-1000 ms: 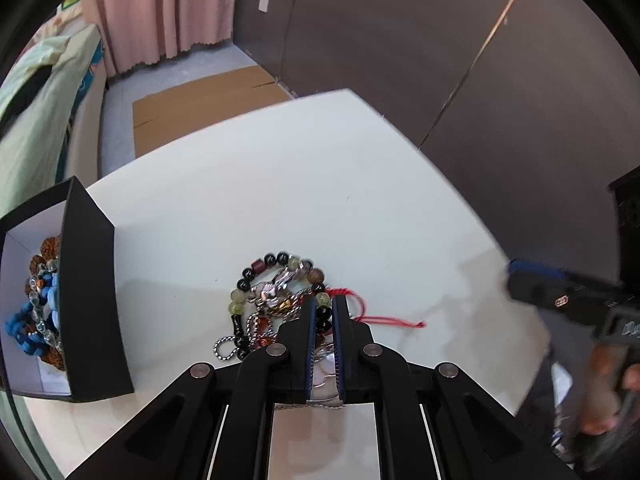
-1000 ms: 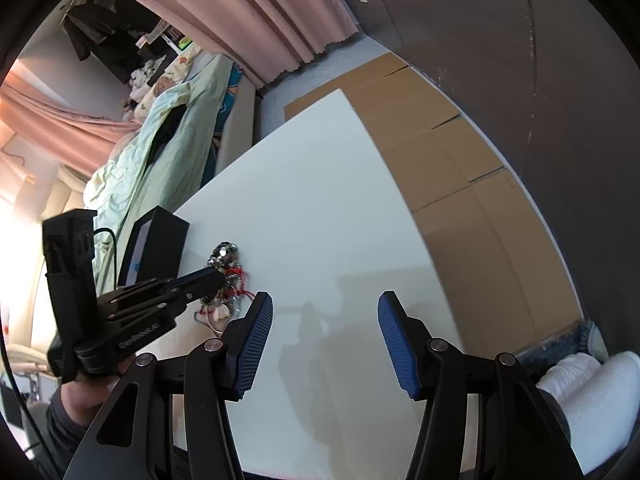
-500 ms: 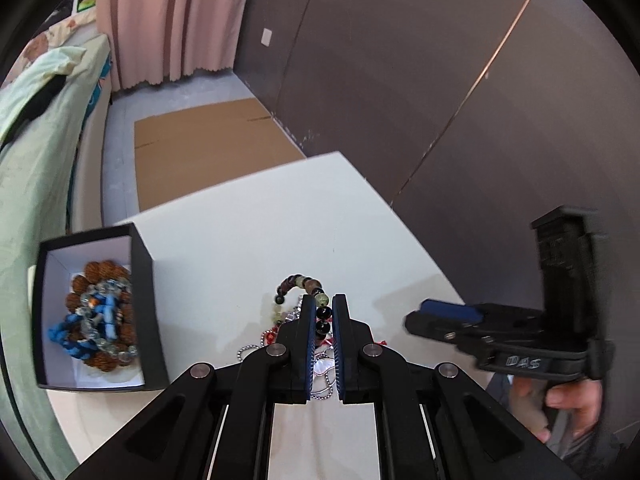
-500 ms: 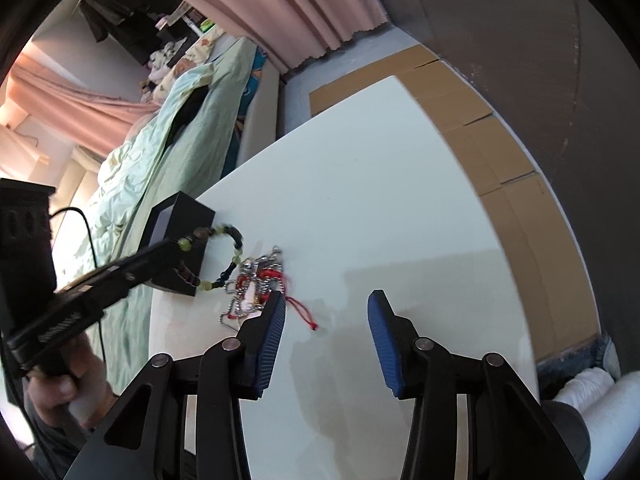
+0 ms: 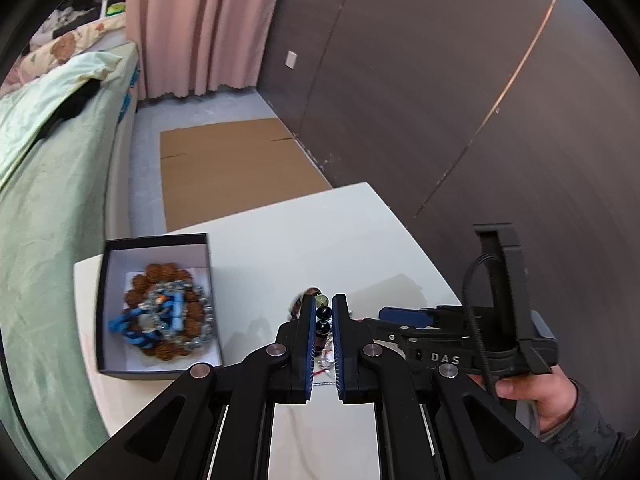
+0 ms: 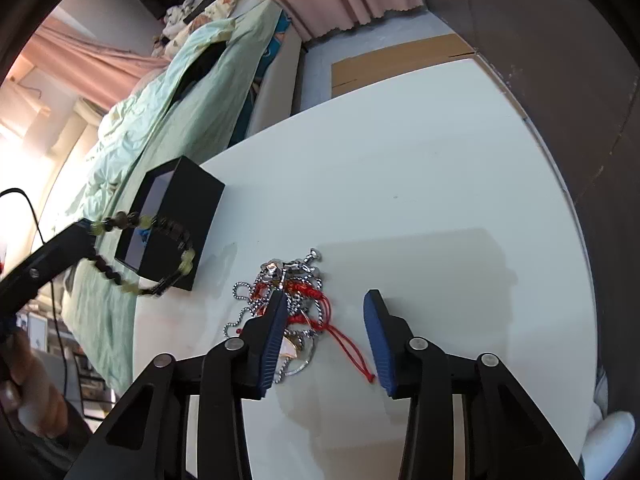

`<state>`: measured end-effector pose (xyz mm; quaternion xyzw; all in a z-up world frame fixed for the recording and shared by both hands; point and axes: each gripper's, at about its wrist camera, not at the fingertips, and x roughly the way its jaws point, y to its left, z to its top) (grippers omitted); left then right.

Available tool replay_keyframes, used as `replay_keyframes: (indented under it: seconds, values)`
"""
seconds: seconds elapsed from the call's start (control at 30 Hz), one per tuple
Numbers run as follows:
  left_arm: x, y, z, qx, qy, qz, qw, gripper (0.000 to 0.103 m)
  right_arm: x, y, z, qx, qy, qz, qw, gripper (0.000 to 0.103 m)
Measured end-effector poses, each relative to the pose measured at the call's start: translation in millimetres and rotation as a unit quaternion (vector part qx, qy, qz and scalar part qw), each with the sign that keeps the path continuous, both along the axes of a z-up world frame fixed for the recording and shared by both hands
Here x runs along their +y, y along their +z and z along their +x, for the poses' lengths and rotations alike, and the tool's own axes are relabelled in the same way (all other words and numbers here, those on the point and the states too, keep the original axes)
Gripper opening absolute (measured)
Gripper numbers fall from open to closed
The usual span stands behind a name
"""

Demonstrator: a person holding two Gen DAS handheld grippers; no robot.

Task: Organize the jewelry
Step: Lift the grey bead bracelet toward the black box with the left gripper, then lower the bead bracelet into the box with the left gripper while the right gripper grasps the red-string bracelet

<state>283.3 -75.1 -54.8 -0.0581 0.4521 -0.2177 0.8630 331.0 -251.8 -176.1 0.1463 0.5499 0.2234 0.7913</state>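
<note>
The left gripper (image 5: 323, 312) is clamped on a beaded bracelet (image 6: 160, 256); the right gripper (image 6: 326, 332), marked "DAS", is closing above tangled chains (image 6: 292, 292), nothing gripped.

White letters "DAS" on the black body of the right gripper (image 5: 394, 314)

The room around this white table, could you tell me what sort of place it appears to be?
Most likely a bedroom at home: a bed under a pale green quilt stands beside the white table, and pink curtains hang at the far end.
</note>
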Motion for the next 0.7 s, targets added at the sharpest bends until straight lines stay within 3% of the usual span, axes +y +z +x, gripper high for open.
replay_keyframes:
  seconds: [0.07,0.2,0.7]
  values:
    - [7,2,0,-0.002,0.007,-0.001,1.0,0.008,6,-3,4,0.003,0.006,-0.004,1.0,0.035]
    - [18,8,-1,-0.009,0.02,-0.006,0.9998,0.008,10,-7,5,0.017,0.019,-0.001,1.0,0.01]
    - [56,18,-3,-0.026,0.058,-0.013,0.9979,0.008,14,43,-13,-0.042,0.021,0.016,0.999,0.006]
